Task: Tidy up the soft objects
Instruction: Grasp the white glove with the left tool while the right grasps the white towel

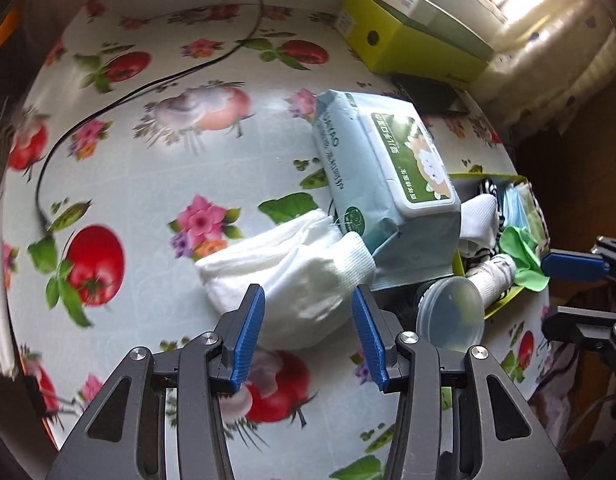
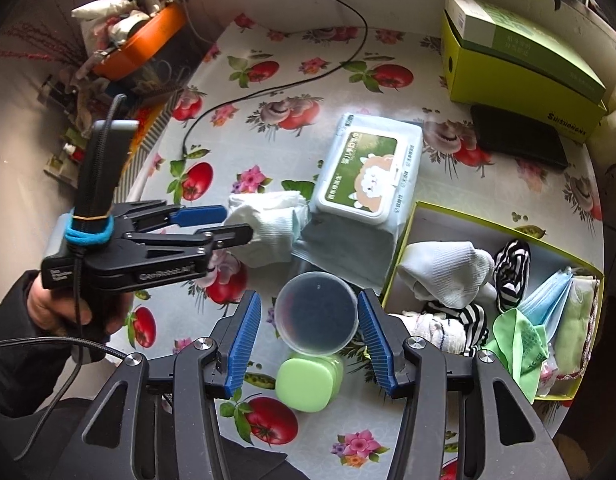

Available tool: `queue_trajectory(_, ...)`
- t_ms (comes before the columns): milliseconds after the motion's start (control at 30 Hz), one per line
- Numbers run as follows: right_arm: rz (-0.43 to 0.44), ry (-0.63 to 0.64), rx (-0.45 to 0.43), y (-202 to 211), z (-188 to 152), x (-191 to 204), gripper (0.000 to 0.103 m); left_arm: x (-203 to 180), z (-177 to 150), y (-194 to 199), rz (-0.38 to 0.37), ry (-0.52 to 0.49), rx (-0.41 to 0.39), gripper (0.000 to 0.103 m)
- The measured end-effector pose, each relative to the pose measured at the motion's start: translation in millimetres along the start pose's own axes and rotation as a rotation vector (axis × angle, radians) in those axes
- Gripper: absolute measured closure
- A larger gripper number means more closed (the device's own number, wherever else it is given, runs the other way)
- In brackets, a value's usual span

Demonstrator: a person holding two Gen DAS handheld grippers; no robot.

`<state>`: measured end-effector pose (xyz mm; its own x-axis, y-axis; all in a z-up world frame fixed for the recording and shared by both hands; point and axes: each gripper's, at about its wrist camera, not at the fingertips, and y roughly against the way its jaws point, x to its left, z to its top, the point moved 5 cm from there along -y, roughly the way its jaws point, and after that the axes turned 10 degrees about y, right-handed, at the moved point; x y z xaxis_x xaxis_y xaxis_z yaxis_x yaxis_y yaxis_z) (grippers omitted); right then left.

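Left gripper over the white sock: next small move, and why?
Probably ease the left gripper a bit further down and close on the white sock. Its jaws stand open on either side of the sock, which lies loose on the table beside the wipes pack, outside the yellow-rimmed box that already holds other socks. Whether the pads touch the fabric I cannot tell.

Black cable (image 2: 268,92) snaking across flowered tablecloth (image 2: 292,148). Yellow-green cardboard box (image 2: 519,68) at far edge, flat black case (image 2: 515,136) just before it. Clear plastic lid (image 2: 315,312) leaning over green jar (image 2: 308,380). Orange basin (image 2: 144,40) of clutter beyond table.
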<state>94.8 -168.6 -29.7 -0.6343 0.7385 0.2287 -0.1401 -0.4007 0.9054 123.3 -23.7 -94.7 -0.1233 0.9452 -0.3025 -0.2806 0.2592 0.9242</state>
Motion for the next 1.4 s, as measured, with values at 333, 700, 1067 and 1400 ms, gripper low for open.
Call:
queue_trajectory(333, 0.003, -0.016, 0.015, -5, 2, -8, 0.053, -1, -4, -16, 0.052, -0.090, 0.008, 0.093)
queue_trajectory(700, 0.025, 0.020, 0.009, -9, 12, 2, 0.053, 13, -14, 20, -0.005, 0.014, -0.053, 0.101)
queue_trajectory(1067, 0.023, 0.266, 0.057, -52, 53, 44, 0.053, 74, -12, 62, 0.054, 0.206, -0.155, 0.101)
queue_trajectory(1400, -0.027, 0.637, 0.214, -135, 78, 84, 0.053, 116, -22, 66, 0.083, 0.358, -0.161, 0.101)
